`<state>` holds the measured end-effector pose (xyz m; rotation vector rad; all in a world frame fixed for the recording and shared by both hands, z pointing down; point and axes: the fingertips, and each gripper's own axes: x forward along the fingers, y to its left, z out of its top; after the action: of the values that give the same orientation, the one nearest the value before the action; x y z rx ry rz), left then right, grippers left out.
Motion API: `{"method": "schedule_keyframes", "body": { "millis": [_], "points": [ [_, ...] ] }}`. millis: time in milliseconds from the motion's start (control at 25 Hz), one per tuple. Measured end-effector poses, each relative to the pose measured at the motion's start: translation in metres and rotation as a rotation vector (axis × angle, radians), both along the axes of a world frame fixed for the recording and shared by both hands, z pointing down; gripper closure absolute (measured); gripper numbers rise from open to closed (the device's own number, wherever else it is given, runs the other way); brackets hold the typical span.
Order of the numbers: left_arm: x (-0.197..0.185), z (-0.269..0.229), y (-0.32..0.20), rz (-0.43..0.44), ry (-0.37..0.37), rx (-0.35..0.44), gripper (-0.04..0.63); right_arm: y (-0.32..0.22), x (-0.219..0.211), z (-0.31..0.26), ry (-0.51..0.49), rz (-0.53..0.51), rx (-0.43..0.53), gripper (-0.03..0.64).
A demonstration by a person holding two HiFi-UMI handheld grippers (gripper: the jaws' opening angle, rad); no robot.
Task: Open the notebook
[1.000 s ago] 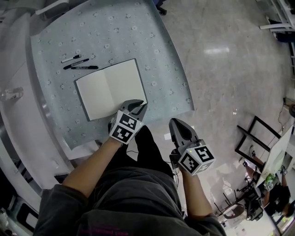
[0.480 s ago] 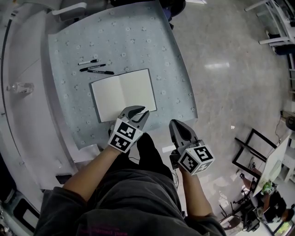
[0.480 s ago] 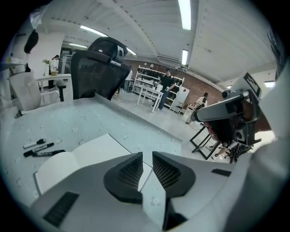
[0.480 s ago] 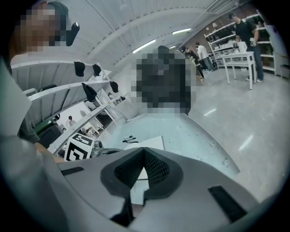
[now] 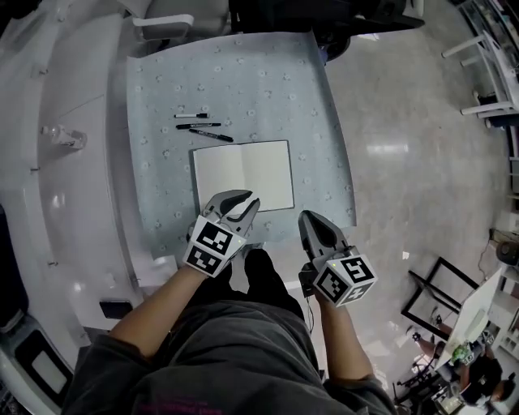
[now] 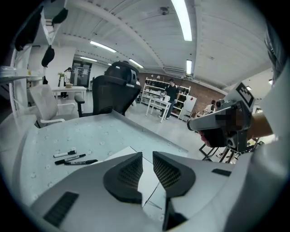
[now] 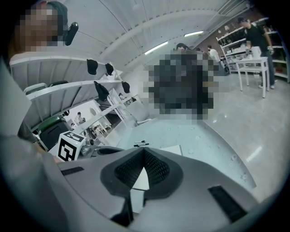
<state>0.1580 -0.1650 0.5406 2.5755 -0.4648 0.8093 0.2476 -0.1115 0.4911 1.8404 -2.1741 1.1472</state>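
Left gripper (image 5: 242,206) is backing off, jaws just opening on nothing, notebook (image 5: 243,174) lying open flat just beyond its tips; right gripper (image 5: 312,219), jaws together, is hanging farther right.

The open notebook (image 5: 243,174) takes the middle of the table (image 5: 154,105), and bare cloth runs along its left, right and far sides, leaving room to pass. Three pens (image 5: 199,126) lie just beyond its far left corner and bar that approach. A black chair (image 5: 324,16) stands at the table's far edge. What seems a clear bottle (image 5: 65,136) sits on the white counter (image 5: 73,203) at the left. Open floor (image 5: 422,203) lies to the right.
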Motion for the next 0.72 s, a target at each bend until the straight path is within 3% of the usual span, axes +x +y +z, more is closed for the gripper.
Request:
{"method": "schedule_keyframes", "body": {
  "millis": [720],
  "points": [
    [-0.104,-0.112,-0.051,-0.181,0.157,0.159,0.518,-0.059,-0.089,-0.067,0.044,-0.153,0.13,0.614]
  ]
}}
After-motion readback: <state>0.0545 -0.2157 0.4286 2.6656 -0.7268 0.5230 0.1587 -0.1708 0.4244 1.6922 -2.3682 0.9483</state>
